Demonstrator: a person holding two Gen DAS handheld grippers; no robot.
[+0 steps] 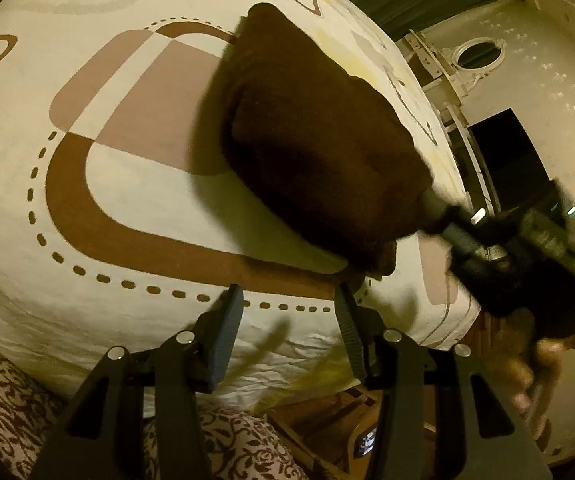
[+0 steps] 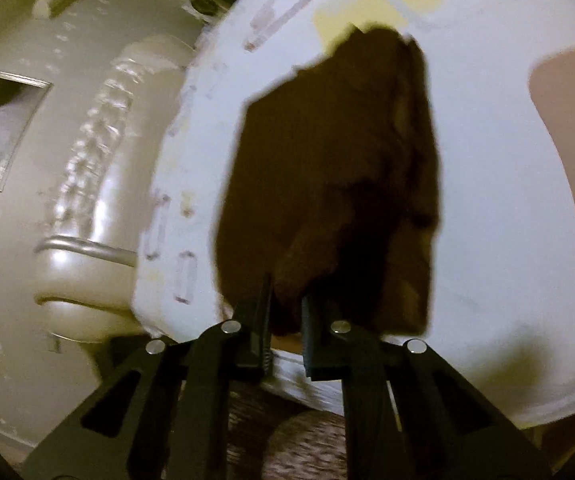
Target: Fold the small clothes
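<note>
One dark brown garment point(image 1: 319, 140) sits partly folded on the patterned bedsheet point(image 1: 135, 208), running from centre out to 4 o'clock in the left view, where the right gripper point(image 2: 285, 304) has pinched its near corner nearly closed. Left gripper point(image 1: 287, 300) hovers half open, empty, just short of the cloth at 6 o'clock. Risk I'd guess: that thin pinch slips and the fold flops open; no readable writing anywhere.

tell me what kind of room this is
Most likely a bedroom in a home. A dark brown garment lies on a bed under a cream patterned bedsheet, with a carved white headboard and a framed picture on the wall.
</note>
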